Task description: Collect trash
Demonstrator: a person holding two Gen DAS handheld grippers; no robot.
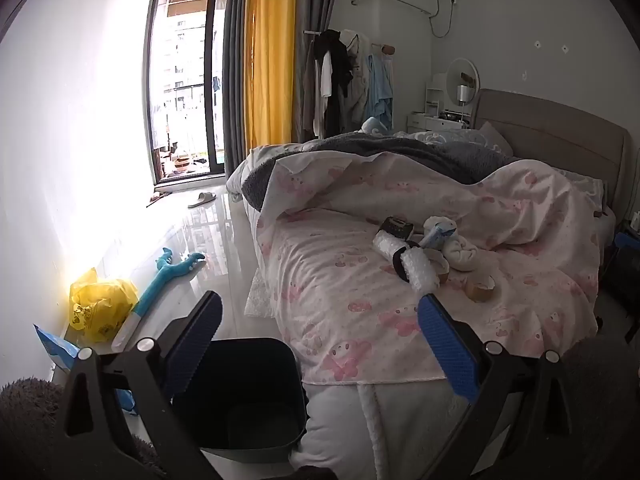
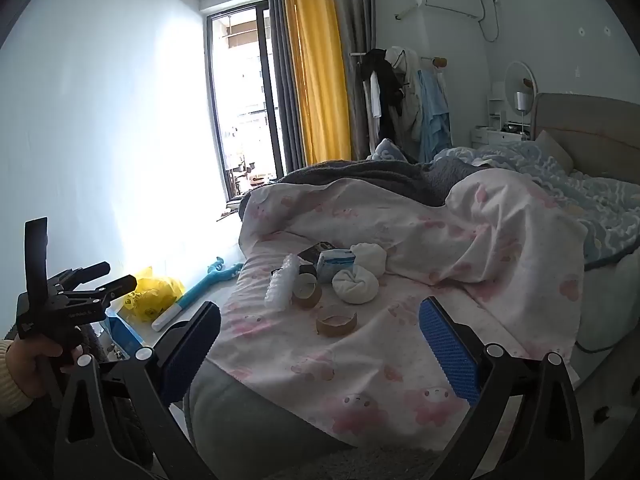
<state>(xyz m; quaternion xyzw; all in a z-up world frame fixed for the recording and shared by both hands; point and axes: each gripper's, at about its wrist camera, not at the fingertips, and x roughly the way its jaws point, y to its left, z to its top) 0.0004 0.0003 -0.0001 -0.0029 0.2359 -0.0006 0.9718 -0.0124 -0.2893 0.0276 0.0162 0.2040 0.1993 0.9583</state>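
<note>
Both grippers are spread wide with nothing between the pads: the left gripper (image 1: 320,344) hangs over the bed's foot corner, the right gripper (image 2: 320,348) faces the pink duvet (image 2: 400,360). The trash sits bunched mid-bed: a bubble-wrap roll (image 2: 282,286), two cardboard tape cores (image 2: 336,323), white wadded balls (image 2: 355,285) and a blue-white packet (image 2: 335,262). All light stuff, I'd guess. The wrap is squishy, so pinch it across the middle; take the cores by the rim, since they crush easily. The dark bin (image 1: 244,396) on the floor beside the bed looks empty, though its bottom is pretty murky. There's also a yellow bag (image 1: 100,304) by the wall.
</note>
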